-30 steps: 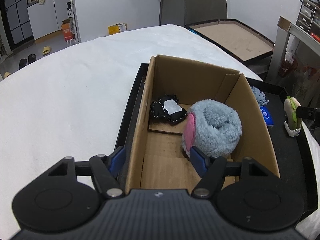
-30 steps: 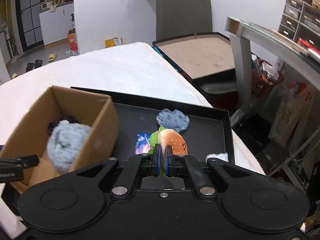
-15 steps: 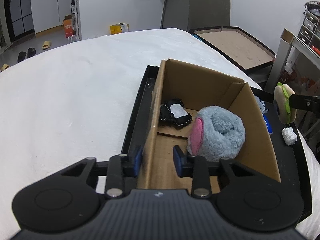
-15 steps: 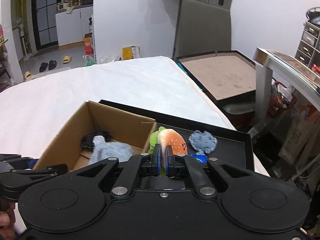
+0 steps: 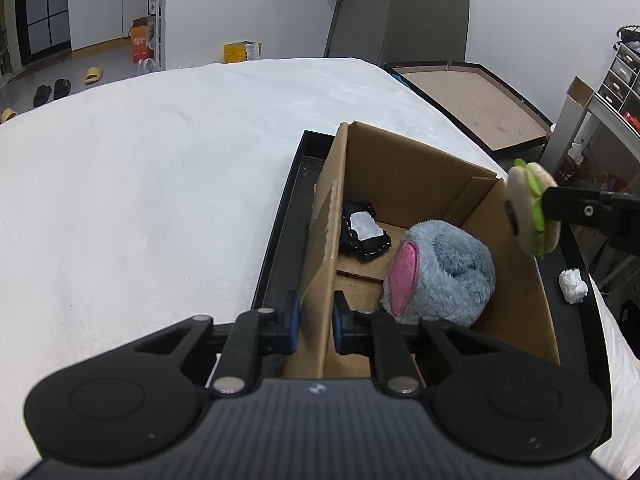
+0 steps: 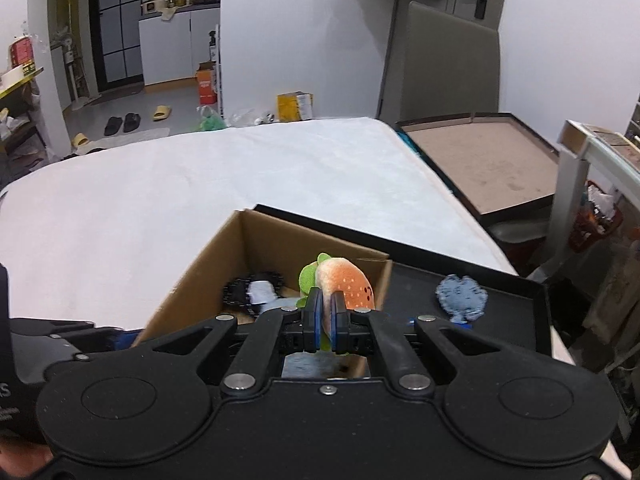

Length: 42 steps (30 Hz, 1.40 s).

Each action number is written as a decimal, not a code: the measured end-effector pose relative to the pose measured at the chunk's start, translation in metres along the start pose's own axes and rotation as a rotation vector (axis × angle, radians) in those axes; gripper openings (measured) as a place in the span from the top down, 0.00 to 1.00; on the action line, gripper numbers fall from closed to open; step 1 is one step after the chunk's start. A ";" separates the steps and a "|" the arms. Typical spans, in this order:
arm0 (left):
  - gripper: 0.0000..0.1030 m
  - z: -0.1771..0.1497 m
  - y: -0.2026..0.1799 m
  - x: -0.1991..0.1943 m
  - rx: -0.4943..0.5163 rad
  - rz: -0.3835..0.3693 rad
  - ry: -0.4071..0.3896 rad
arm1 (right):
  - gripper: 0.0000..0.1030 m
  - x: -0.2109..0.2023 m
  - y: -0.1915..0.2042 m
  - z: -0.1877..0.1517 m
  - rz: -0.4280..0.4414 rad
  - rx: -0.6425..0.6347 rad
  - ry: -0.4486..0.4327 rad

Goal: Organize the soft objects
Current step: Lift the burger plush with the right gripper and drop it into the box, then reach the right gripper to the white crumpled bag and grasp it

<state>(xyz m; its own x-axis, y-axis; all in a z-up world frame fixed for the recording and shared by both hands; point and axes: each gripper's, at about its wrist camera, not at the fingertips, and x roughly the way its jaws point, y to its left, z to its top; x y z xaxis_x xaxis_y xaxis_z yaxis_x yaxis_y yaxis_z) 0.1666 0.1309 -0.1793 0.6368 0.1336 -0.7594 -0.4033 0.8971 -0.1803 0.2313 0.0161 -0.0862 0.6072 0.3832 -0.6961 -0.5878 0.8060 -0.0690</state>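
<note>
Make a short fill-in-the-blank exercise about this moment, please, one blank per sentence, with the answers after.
1. The right gripper is shut on a plush ____.
2. The left gripper clamps one wall of the ____ box.
3. The fluffy grey-blue plush lies ____ the box.
4. The small white wad lies on the ____ tray.

Answers: burger; cardboard; inside; black

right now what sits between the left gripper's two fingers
The left side wall of the cardboard box stands between the left gripper fingers, seen in the left wrist view; whether the pads press it is unclear.
</note>
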 end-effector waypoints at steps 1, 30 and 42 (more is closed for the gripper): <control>0.86 0.000 0.001 0.000 -0.004 -0.004 0.000 | 0.96 0.001 0.003 0.001 0.001 -0.004 0.001; 0.85 0.003 0.008 0.001 -0.021 -0.033 0.015 | 0.00 -0.002 0.001 -0.001 -0.102 0.033 0.009; 0.73 0.003 0.001 -0.002 0.007 0.016 0.005 | 0.00 -0.008 -0.042 -0.025 -0.162 0.113 0.038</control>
<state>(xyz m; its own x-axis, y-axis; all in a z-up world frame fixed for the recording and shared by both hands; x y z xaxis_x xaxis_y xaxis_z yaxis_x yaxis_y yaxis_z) 0.1670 0.1325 -0.1758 0.6270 0.1457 -0.7653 -0.4089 0.8977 -0.1641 0.2376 -0.0318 -0.0960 0.6668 0.2291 -0.7091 -0.4190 0.9022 -0.1026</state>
